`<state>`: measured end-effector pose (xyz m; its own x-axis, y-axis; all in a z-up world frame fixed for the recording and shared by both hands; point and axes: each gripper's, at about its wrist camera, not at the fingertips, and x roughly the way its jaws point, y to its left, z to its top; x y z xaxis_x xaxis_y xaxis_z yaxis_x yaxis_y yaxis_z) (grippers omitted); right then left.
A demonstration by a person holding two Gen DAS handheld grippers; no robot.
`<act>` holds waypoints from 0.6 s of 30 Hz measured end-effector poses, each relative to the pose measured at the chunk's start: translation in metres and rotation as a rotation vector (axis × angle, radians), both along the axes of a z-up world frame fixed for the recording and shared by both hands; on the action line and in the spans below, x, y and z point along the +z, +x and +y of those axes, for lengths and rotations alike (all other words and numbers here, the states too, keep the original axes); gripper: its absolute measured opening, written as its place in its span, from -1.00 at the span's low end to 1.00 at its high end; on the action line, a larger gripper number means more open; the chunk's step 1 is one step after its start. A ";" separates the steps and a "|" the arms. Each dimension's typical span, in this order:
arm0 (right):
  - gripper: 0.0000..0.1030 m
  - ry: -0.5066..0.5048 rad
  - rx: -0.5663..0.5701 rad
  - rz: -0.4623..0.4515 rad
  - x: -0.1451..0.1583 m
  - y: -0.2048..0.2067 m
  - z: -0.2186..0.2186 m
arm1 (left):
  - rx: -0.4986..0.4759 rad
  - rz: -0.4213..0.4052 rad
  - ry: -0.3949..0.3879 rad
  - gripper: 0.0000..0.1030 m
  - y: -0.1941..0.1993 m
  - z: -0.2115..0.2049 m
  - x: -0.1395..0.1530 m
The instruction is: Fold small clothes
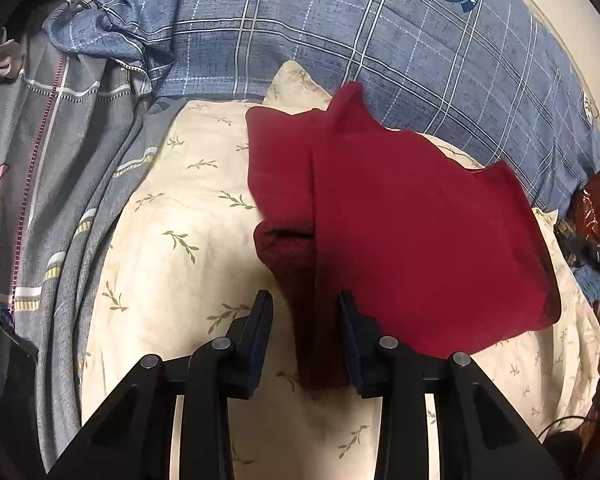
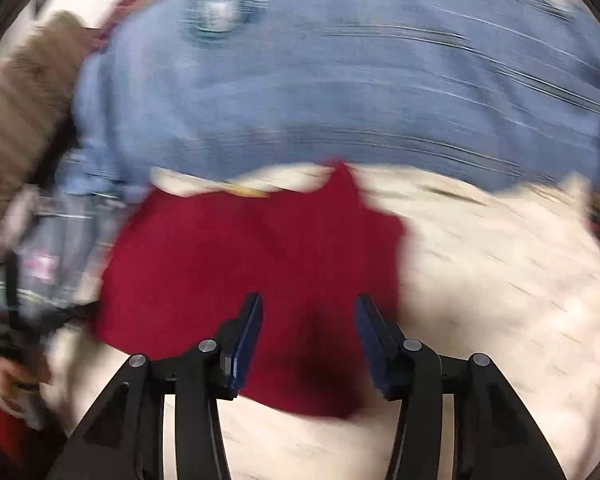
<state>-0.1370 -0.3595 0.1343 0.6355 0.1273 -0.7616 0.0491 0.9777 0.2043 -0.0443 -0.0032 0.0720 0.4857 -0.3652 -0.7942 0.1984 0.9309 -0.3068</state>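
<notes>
At centre frame, the soft, limp red garment (image 1: 400, 240) (partly folded) suits an edge pinch; left gripper (image 1: 306, 300) and right gripper (image 2: 309, 306) both gape, empty.

The left gripper (image 1: 306, 300) points forward, its two black fingers spread with a clear gap between the dark blue pads (image 1: 260, 344). Nothing is pinched there. The right gripper (image 2: 308, 304) is spread wider, pads (image 2: 244, 344) well apart, gripping nothing. Its view is smeared with motion blur, though its fingers read sharp.
</notes>
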 end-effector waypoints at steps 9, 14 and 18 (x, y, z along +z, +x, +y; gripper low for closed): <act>-0.03 0.230 0.252 0.096 -0.052 0.145 0.156 | -0.003 0.014 -0.012 -0.30 0.007 0.002 -0.008; -0.94 0.082 0.266 0.189 -0.088 0.193 0.199 | -0.004 0.023 -0.027 -0.25 0.011 0.005 -0.010; -0.90 0.068 0.277 0.119 -0.080 0.192 0.200 | 0.003 0.020 -0.036 -0.22 0.016 0.009 -0.009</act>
<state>0.0553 -0.1595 0.0547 0.4765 0.3367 -0.8122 -0.1897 0.9414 0.2789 -0.0288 0.0055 0.0635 0.4708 -0.3925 -0.7901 0.1889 0.9197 -0.3443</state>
